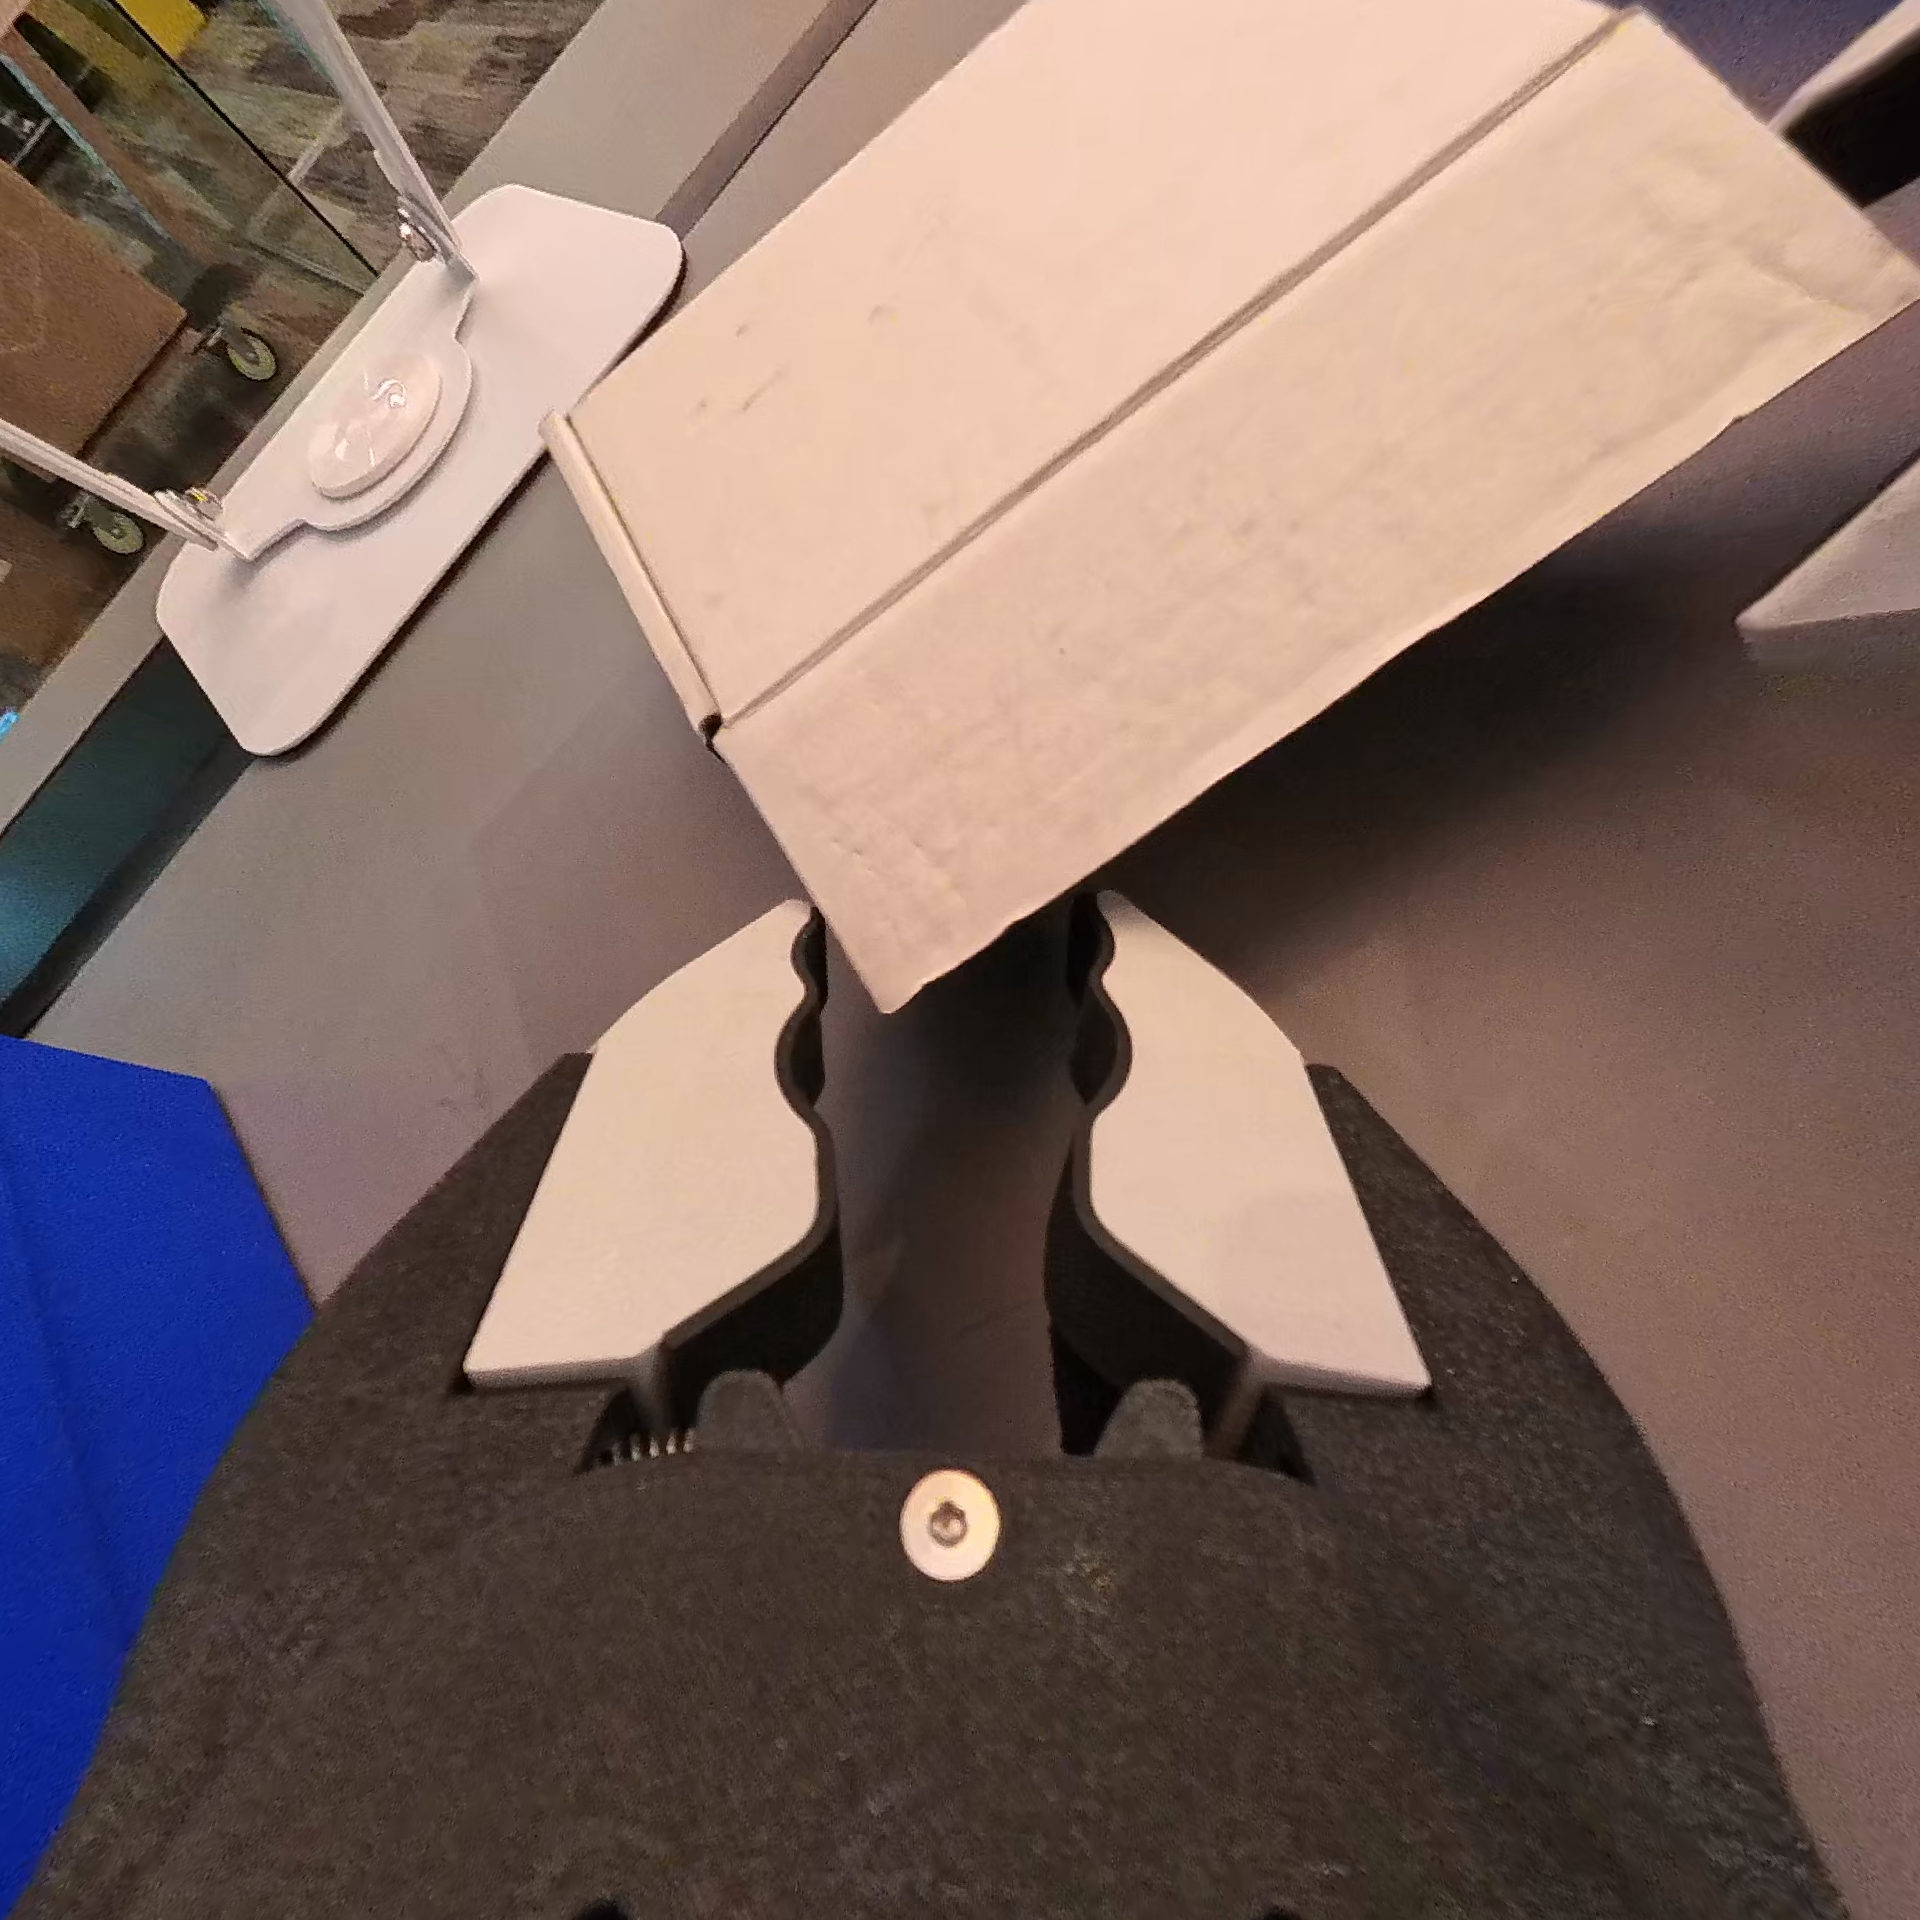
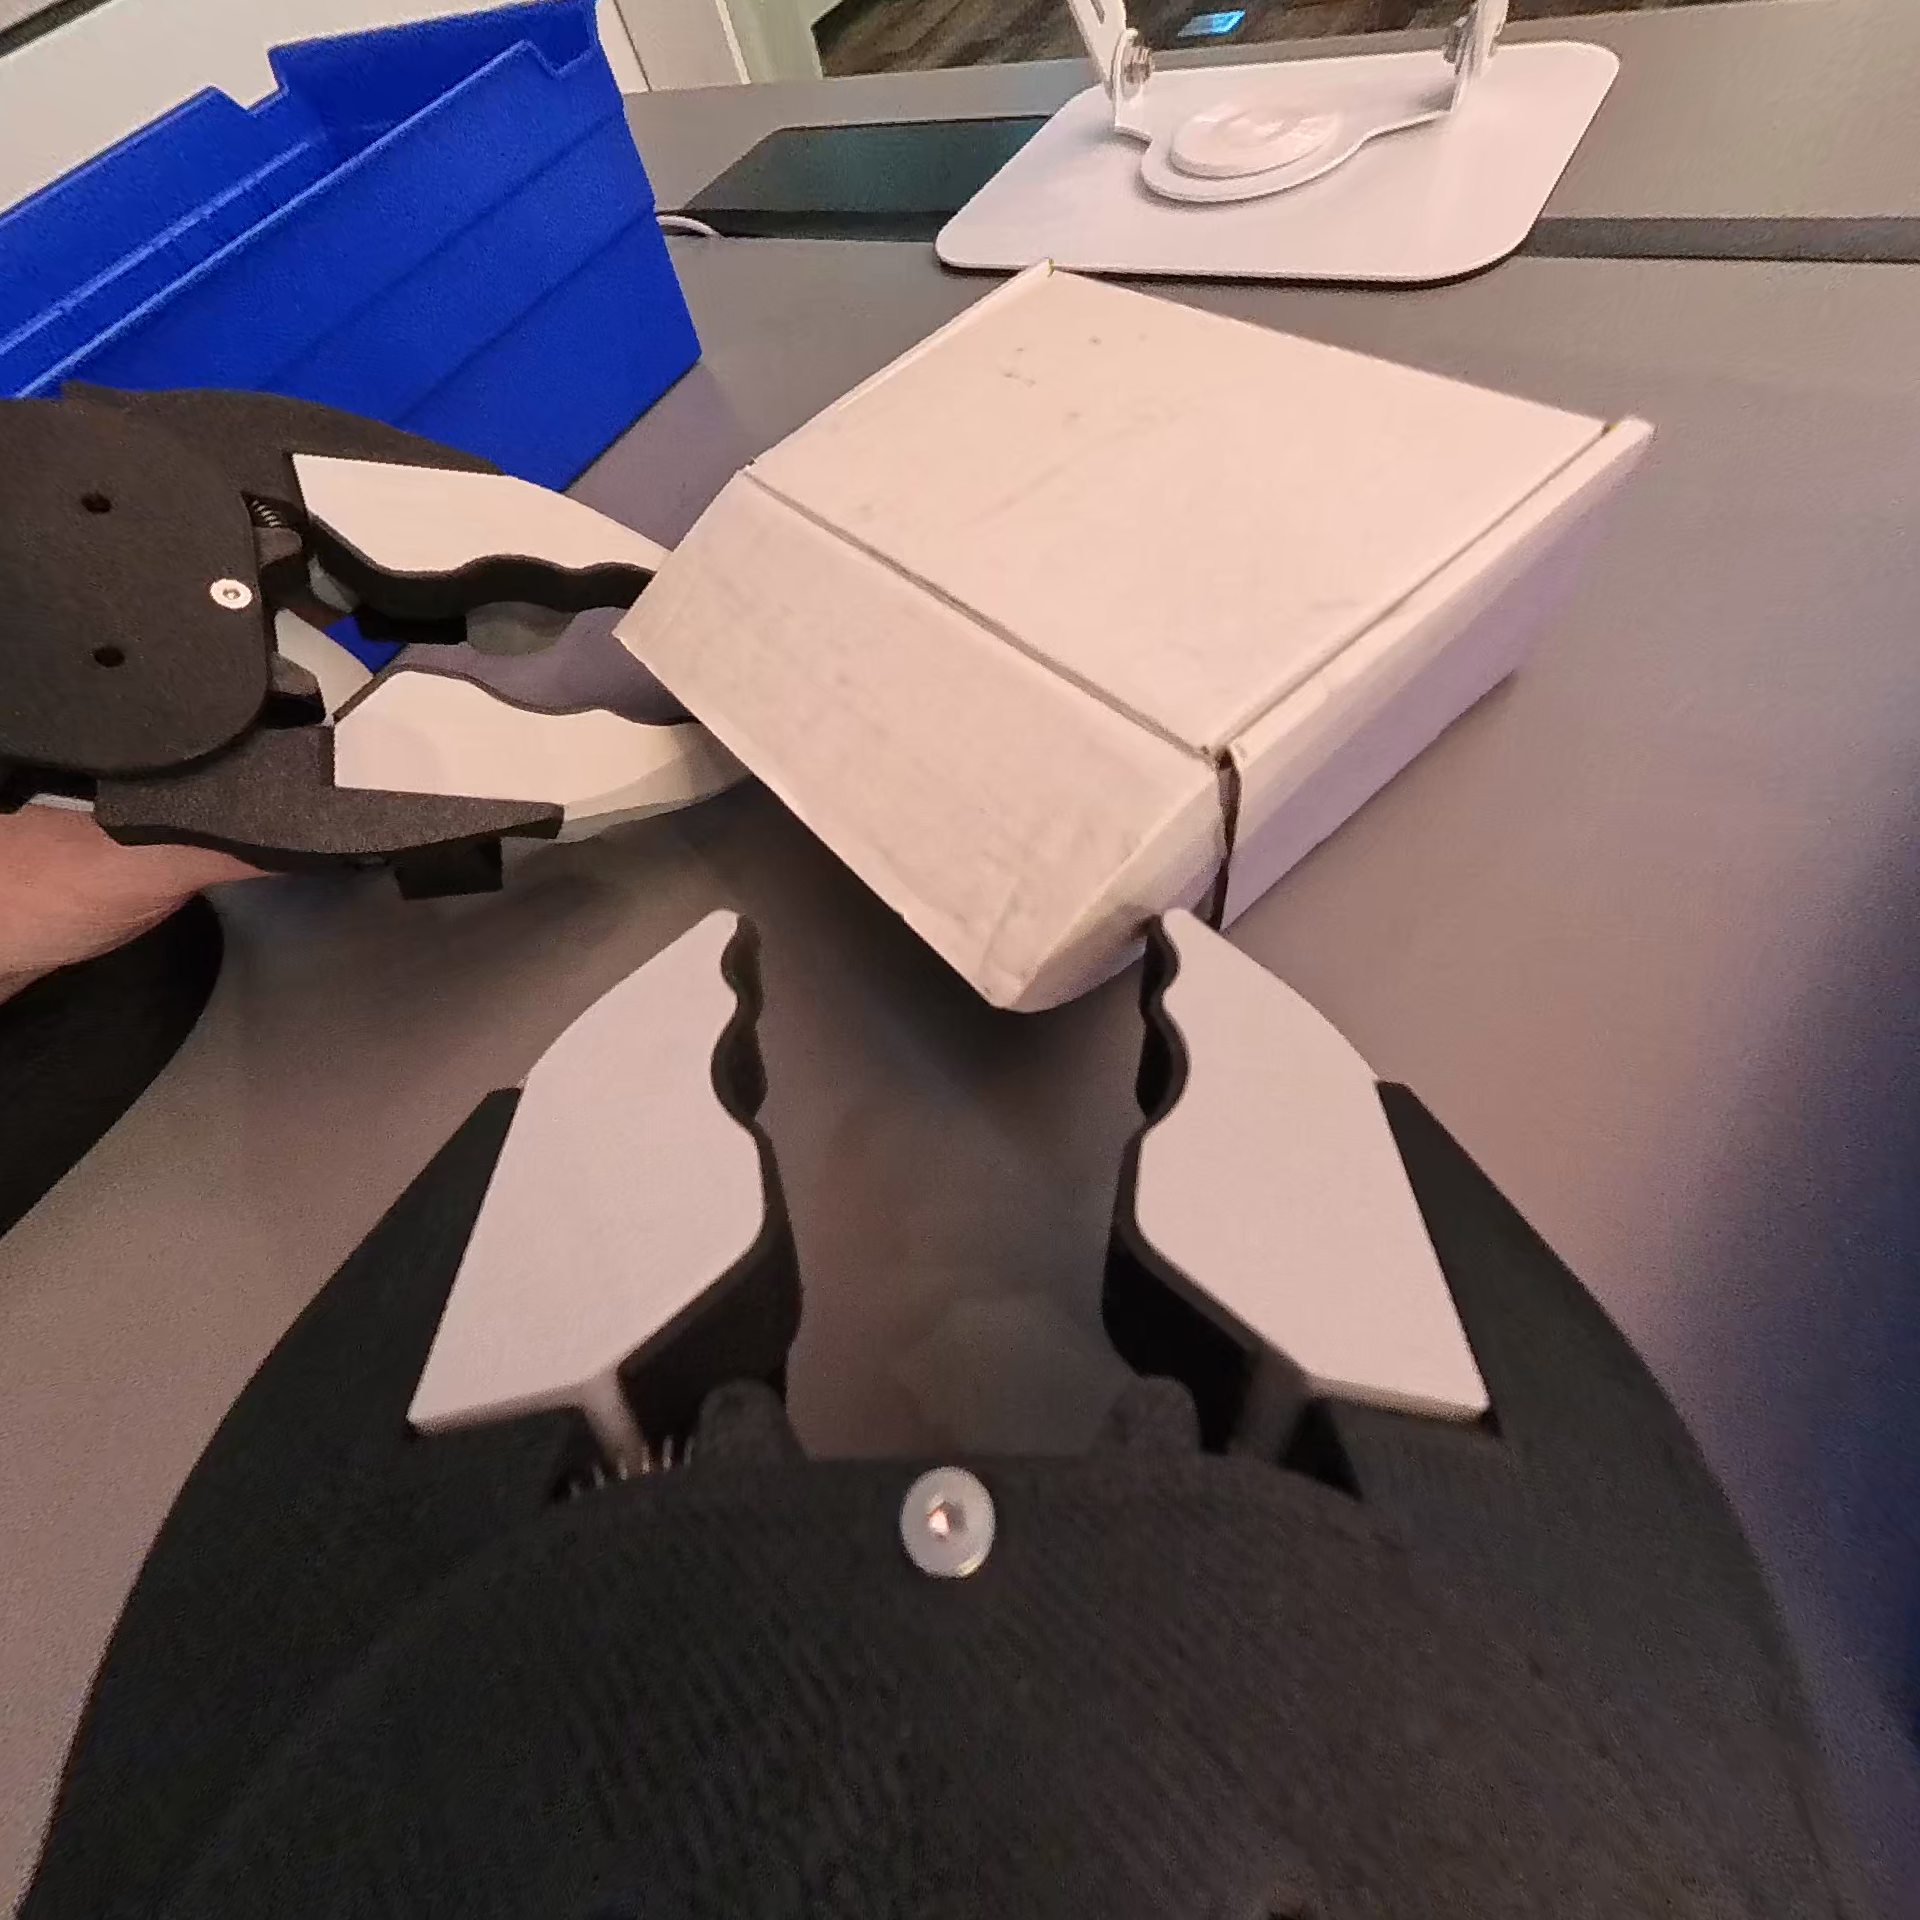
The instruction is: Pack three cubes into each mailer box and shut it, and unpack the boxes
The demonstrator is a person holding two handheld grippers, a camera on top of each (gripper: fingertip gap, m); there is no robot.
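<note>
Two tongs are held parted: left gripper (image 1: 945, 935) at the lifted front flap of the white cardboard mailer box (image 2: 1143, 582), right gripper (image 2: 945, 977) beside its corner; the smooth blue bin (image 2: 343, 239) is set near the desk (image 2: 1558, 1039) edge.

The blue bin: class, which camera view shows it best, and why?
The right wrist view: the blue bin shows its stepped rim and side wall, far left on the table. The left wrist view catches only a flat blue patch at its left edge.

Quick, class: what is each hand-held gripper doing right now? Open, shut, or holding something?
Left hand-held gripper: open, tips under the raised front flap of the white box, gripping nothing.
Right hand-held gripper: open, empty, just short of the box's near corner.
</note>
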